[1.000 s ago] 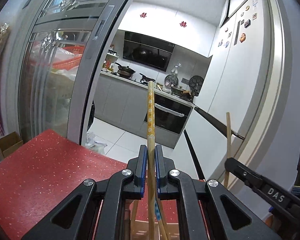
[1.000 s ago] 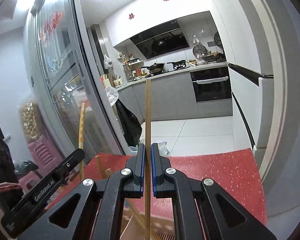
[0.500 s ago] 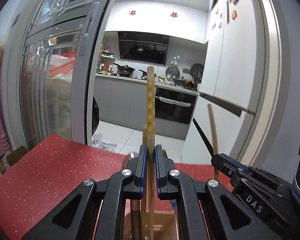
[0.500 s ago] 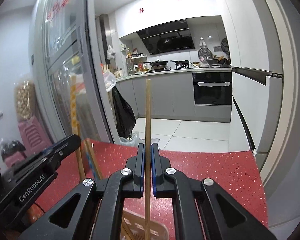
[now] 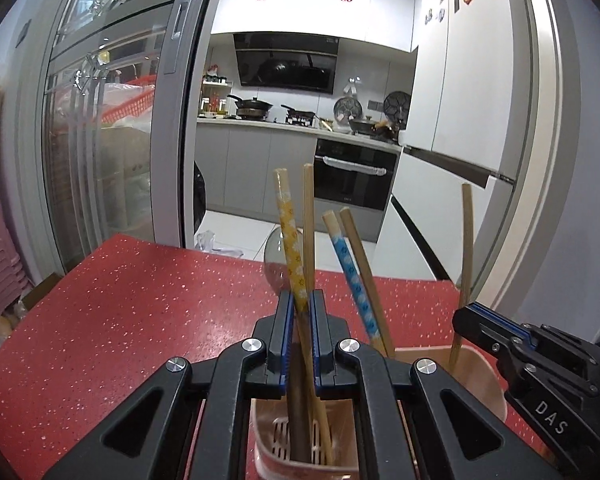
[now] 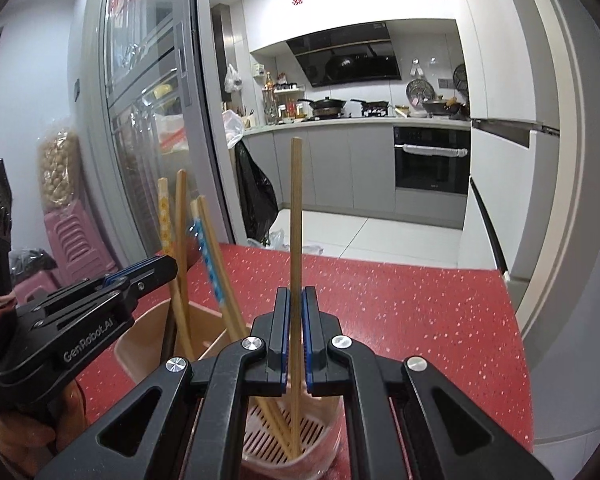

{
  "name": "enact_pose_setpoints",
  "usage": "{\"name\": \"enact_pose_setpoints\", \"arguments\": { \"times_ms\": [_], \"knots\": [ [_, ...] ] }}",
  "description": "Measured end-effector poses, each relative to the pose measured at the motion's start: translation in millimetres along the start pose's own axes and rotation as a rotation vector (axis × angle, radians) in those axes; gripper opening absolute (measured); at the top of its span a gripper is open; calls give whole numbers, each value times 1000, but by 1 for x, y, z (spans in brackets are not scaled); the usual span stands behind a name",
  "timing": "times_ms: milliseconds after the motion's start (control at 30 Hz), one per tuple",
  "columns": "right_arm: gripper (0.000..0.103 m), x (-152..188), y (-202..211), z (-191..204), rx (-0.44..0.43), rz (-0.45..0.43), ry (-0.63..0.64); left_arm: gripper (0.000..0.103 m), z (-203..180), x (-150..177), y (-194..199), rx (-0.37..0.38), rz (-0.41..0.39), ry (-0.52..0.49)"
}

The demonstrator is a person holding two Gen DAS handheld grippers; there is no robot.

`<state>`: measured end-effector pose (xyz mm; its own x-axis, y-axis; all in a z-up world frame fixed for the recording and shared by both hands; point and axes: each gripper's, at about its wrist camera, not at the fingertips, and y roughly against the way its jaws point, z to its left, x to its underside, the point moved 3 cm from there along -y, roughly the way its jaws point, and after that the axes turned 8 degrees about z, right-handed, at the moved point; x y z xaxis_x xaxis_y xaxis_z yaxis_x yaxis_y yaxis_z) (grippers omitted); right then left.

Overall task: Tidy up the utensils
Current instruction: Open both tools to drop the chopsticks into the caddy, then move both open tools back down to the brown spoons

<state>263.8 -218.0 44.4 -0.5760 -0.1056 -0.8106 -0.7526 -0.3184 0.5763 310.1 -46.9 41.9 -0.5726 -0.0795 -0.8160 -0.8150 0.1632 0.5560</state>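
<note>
Glossy speckled red table (image 5: 148, 320), wooden chopsticks (image 6: 295, 240), plastic holder (image 5: 480, 380).

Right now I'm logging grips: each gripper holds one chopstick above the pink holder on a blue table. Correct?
Not quite: the table is red with pale speckles, as the right wrist view shows. The rest holds: left gripper and right gripper each clamp a chopstick over the pink holder.
</note>
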Motion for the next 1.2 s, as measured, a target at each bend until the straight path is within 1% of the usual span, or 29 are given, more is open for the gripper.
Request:
{"name": "enact_pose_setpoints", "arguments": {
  "times_ms": [233,400,433,467,533,733,800,1033,1067,1100,1133,1167,1200],
  "knots": [
    [7,4,5,1,-14,41,13,33,1,7,4,-5,47,-2],
    [8,5,7,4,-25,72,16,33,4,7,13,-16,48,12],
    [14,5,5,4,-36,88,8,33,5,7,15,-17,46,17],
    [28,5,5,3,-39,97,0,33,6,7,18,-21,44,20],
    [42,4,6,1,-42,96,-12,33,10,7,23,-28,39,24],
    [43,0,22,-1,-41,79,-37,33,20,12,36,-40,53,42],
    [44,1,29,-1,-42,74,-41,33,25,15,41,-43,56,51],
    [54,12,58,3,-44,88,-58,34,37,32,64,-42,79,46],
    [57,16,62,4,-46,95,-63,42,39,36,68,-41,88,45],
    [59,19,65,5,-50,102,-68,93,40,39,70,-43,96,43],
    [66,23,68,6,-56,117,-76,103,43,43,74,-67,119,46],
    [72,29,71,7,-62,133,-86,103,45,48,78,-89,103,43],
    [74,33,73,8,-67,143,-92,103,45,51,80,-86,109,31]
  ]
}}
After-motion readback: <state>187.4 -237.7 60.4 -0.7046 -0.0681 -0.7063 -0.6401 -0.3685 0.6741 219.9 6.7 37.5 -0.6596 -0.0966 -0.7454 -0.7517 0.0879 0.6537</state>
